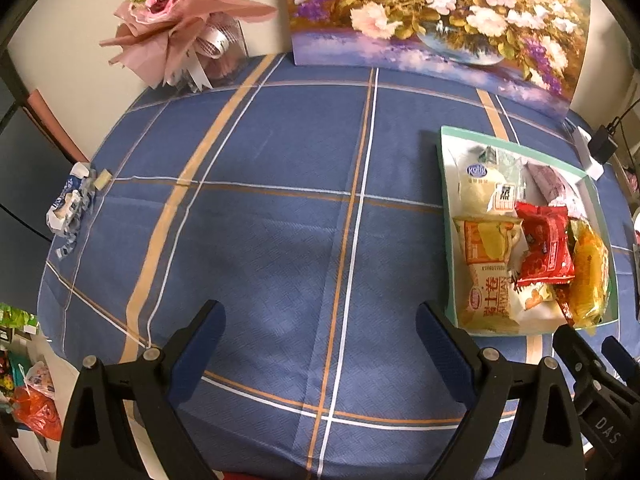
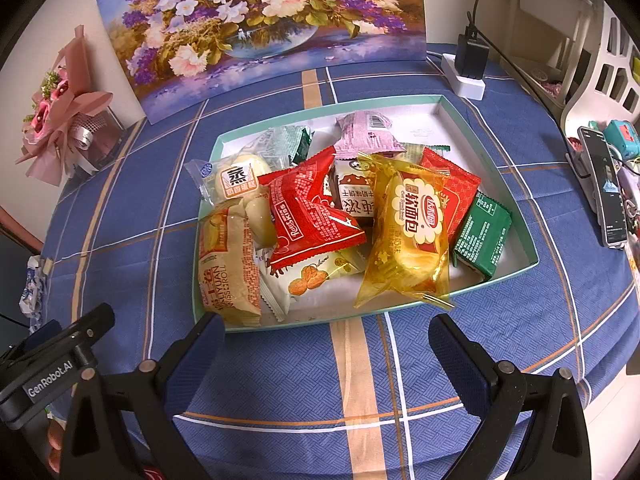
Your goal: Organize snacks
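A shallow white tray with a teal rim (image 2: 516, 200) sits on the blue checked tablecloth and holds several wrapped snacks: a red packet (image 2: 312, 212), a yellow soft-bread packet (image 2: 412, 232), a green packet (image 2: 482, 236), a beige Swiss-roll packet (image 2: 228, 264) and a pink packet (image 2: 364, 136). My right gripper (image 2: 326, 336) is open and empty just in front of the tray's near edge. My left gripper (image 1: 318, 320) is open and empty over bare cloth, left of the tray (image 1: 446, 184). The right gripper's fingers (image 1: 576, 344) show at that view's lower right.
A flower painting (image 2: 260, 20) leans on the wall behind the tray. A pink bouquet (image 1: 180, 24) stands at the back left. A crumpled blue-white wrapper (image 1: 70, 208) lies at the table's left edge. A power strip with charger (image 2: 466, 72) and a phone on a stand (image 2: 604, 188) are right.
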The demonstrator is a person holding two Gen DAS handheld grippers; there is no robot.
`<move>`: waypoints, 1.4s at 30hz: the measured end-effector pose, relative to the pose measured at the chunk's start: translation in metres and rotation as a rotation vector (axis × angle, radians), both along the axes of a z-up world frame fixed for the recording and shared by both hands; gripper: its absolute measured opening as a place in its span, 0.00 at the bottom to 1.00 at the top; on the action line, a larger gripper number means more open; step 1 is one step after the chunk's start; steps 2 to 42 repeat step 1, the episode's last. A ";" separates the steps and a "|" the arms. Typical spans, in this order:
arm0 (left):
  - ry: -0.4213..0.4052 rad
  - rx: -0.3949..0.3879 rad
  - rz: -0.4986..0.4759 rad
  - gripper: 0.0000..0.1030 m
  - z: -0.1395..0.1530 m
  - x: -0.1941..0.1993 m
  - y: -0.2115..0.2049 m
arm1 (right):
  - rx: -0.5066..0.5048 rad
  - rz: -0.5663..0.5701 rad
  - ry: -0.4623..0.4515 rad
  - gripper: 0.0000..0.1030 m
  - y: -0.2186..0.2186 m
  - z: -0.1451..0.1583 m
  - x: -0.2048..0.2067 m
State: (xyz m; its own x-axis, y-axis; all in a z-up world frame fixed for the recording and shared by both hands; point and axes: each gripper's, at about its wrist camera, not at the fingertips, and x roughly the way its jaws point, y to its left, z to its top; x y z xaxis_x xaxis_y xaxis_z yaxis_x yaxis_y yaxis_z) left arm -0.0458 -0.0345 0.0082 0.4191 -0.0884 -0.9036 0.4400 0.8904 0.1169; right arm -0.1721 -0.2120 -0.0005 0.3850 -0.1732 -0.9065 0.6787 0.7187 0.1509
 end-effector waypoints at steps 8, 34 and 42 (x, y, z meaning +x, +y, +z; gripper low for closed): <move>0.007 -0.006 0.000 0.93 0.000 0.001 0.000 | 0.000 -0.001 0.000 1.00 0.000 0.000 0.000; 0.007 -0.006 0.000 0.93 0.000 0.001 0.000 | 0.000 -0.001 0.000 1.00 0.000 0.000 0.000; 0.007 -0.006 0.000 0.93 0.000 0.001 0.000 | 0.000 -0.001 0.000 1.00 0.000 0.000 0.000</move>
